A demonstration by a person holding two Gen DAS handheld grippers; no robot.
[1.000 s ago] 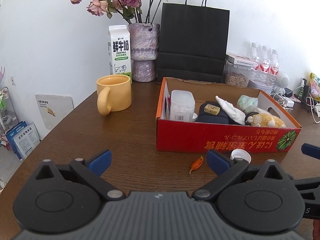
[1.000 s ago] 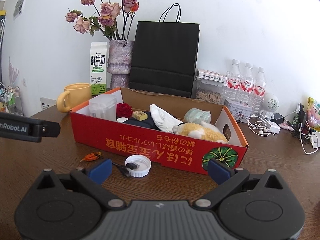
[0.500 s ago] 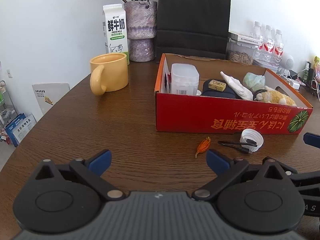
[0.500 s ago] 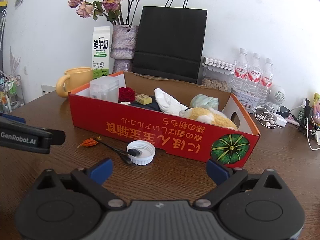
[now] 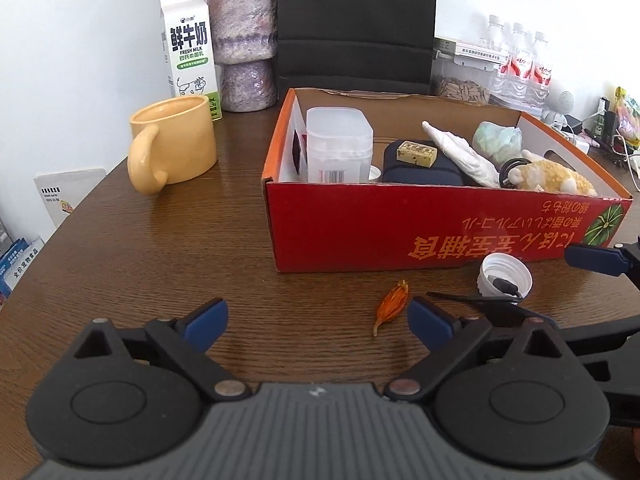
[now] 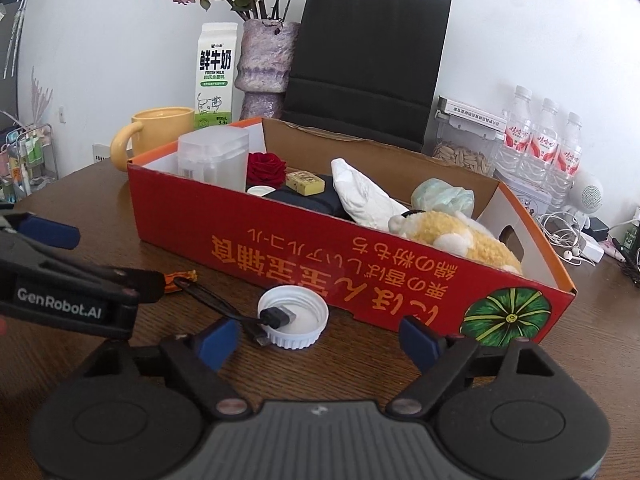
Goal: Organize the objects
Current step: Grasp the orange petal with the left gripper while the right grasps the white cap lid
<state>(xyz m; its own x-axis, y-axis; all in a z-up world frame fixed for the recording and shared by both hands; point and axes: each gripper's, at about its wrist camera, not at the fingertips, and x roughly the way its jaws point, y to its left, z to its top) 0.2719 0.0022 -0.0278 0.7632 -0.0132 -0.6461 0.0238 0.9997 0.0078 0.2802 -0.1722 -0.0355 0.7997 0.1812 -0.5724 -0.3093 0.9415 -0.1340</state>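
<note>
Both claws, the left gripper (image 5: 316, 320) and the right gripper (image 6: 320, 338), have just been narrowing yet grip nothing, probably aiming at the white cap (image 6: 293, 316) and dried orange petal (image 5: 392, 306) lying before the red box (image 6: 304, 248).

A red cardboard box (image 6: 320, 248) with orange script and a green pumpkin print sits on the dark brown wood-grain worktop (image 5: 160, 248); beside it, a white ribbed plastic cap (image 6: 294, 316) and a yellow ceramic mug (image 5: 172, 140).
</note>
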